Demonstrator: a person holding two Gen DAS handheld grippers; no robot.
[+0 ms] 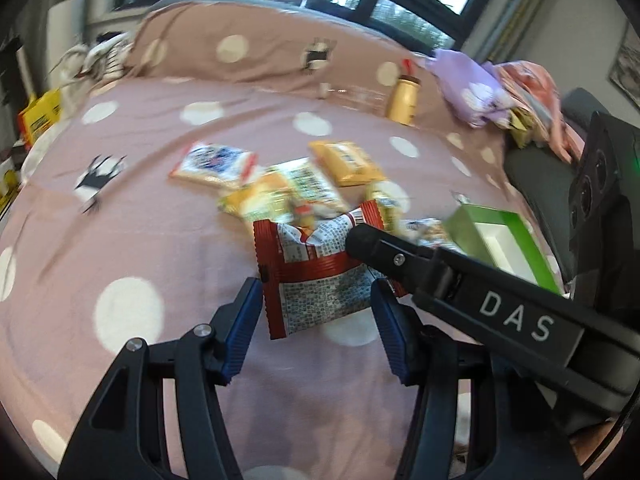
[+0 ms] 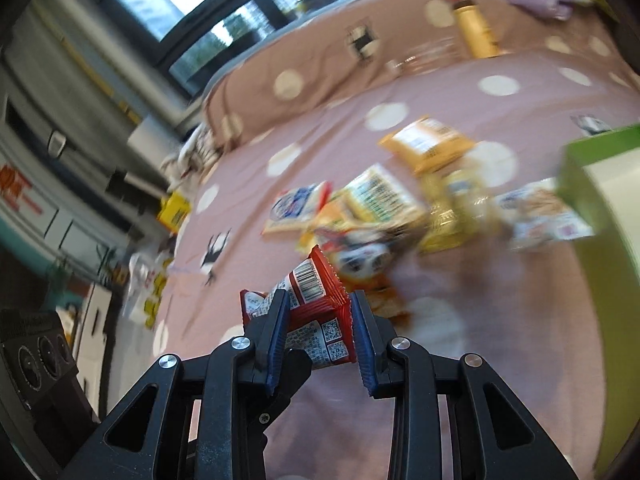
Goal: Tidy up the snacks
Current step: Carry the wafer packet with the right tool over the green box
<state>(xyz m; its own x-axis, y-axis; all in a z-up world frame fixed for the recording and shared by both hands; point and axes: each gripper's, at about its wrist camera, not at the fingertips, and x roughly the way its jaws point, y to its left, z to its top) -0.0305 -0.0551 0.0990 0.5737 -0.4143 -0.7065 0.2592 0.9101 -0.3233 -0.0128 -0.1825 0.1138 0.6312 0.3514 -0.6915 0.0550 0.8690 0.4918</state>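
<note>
The right gripper (image 2: 320, 322) is nearly closed, its blue pads pinching a red packet (image 2: 316, 308) that sticks up and forward from between them, barcode side showing. In the left wrist view the same red packet (image 1: 316, 276) hangs between the left gripper (image 1: 316, 312) pads: the left edge of the packet lies against the left pad, while the right pad seems just clear of it, so the left gripper is partly open and whether it truly grips I cannot tell. The right gripper's finger (image 1: 384, 250), seen only in the left view, comes in from the right and clamps the packet's top. Ahead of both grippers a heap of snack packets (image 1: 304, 188) lies on the bed (image 1: 140, 208), with a yellow packet (image 1: 346, 160) beyond it and a blue-and-white packet (image 1: 214, 164) to the left. A green box (image 1: 500, 240) sits to the right of the heap, close to the right gripper; in the right view it fills the right edge (image 2: 600, 184). Farther ahead stands a yellow bottle (image 1: 404, 98), with purple cloth (image 1: 472, 88) to its right. The right view alone shows cabinets and floor clutter beyond the bed's left edge. Bare bed lies below and left of the left gripper.
</note>
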